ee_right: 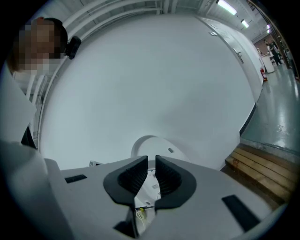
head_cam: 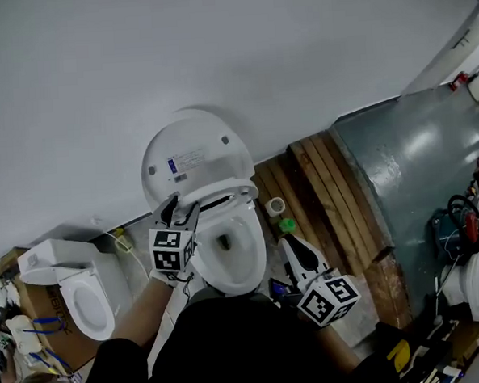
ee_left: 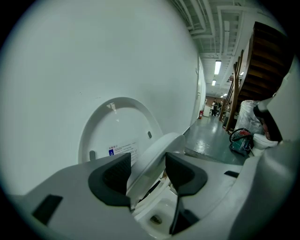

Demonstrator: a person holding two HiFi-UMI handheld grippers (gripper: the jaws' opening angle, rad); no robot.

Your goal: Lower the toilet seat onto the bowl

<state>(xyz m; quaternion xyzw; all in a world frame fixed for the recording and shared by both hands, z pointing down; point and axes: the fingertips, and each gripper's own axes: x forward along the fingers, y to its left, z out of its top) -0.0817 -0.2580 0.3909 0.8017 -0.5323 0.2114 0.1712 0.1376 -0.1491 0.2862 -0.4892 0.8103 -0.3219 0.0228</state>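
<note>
Gently does it: seat half-lowered

The left gripper (head_cam: pixel 174 205) was clamped on the rim of the toilet seat (ee_left: pixel 154 154) at frame centre, tilted between the upright lid (head_cam: pixel 190 153) and the bowl (head_cam: pixel 237 255). The right gripper (head_cam: pixel 291 248), jaws together and empty, hung lower right. Best to follow the hinge's arc slowly, I judged

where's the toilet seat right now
Head view, centre-left: the toilet seat hangs half-lowered over the bowl, in front of the raised lid, clamped in the left tool.
</note>
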